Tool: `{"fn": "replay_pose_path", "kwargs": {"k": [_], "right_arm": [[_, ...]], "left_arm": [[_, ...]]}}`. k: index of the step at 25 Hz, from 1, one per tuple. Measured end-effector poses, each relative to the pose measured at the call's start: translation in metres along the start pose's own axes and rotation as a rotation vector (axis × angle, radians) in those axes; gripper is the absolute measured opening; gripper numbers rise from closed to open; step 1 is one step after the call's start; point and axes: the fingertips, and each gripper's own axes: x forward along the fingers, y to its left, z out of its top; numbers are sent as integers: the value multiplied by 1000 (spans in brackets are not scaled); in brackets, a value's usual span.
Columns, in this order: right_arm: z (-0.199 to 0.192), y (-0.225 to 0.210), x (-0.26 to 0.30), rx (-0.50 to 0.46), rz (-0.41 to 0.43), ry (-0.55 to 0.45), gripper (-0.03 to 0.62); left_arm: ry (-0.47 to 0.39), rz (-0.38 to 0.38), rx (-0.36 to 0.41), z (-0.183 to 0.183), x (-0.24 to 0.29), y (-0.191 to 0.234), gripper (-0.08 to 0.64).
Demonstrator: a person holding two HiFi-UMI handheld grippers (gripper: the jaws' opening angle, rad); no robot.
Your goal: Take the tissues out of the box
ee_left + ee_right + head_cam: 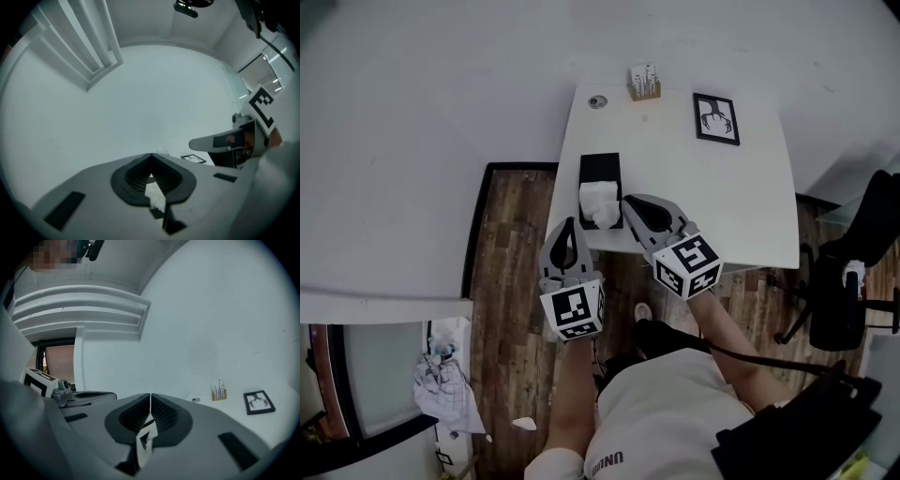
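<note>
Two hand-held grippers hang at the near edge of the white desk [712,206], each with jaws pressed together and holding nothing. The left hand-held gripper [571,225] is by the corner. The black box [600,169] follows, with tissues [601,203] sticking up. The right hand-held gripper [630,201] is just beside them.

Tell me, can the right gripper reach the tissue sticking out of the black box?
Probably yes. The right gripper sits close beside the tissue poking from the black box, with nothing between them. Its jaws are shut, so they would have to open first.
</note>
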Motion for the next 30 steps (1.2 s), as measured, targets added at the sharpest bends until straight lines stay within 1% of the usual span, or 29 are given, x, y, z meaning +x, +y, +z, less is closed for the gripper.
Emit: {"fn": "replay_pose_path", "kwargs": {"k": [5, 9, 11, 15, 19, 20, 22, 23, 26, 30], "right_arm": [[3, -16, 15, -12, 33, 15, 21], [1, -23, 20, -29, 40, 34, 21], [-3, -28, 25, -47, 30, 59, 21], [-12, -34, 36, -53, 24, 96, 21], [-15, -44, 48, -44, 35, 111, 26], [-16, -46, 52, -38, 40, 118, 39], [-20, -50, 58, -22, 55, 137, 97], [-22, -52, 62, -17, 62, 148, 111], [-32, -55, 72, -29, 82, 191, 134], [-55, -57, 83, -44, 120, 278, 171]], "left_arm": [[2, 39, 0, 1, 15, 7, 12], [41, 64, 11, -7, 22, 11, 12], [50, 73, 5, -11, 25, 14, 12], [77, 85, -12, -23, 35, 23, 12], [97, 71, -28, -29, 50, 29, 12], [99, 66, -28, -30, 54, 30, 12], [103, 54, -33, -32, 63, 30, 12], [107, 47, -37, -33, 67, 30, 12], [138, 37, -65, -41, 78, 33, 12], [174, 36, -107, -54, 89, 34, 12]]}}
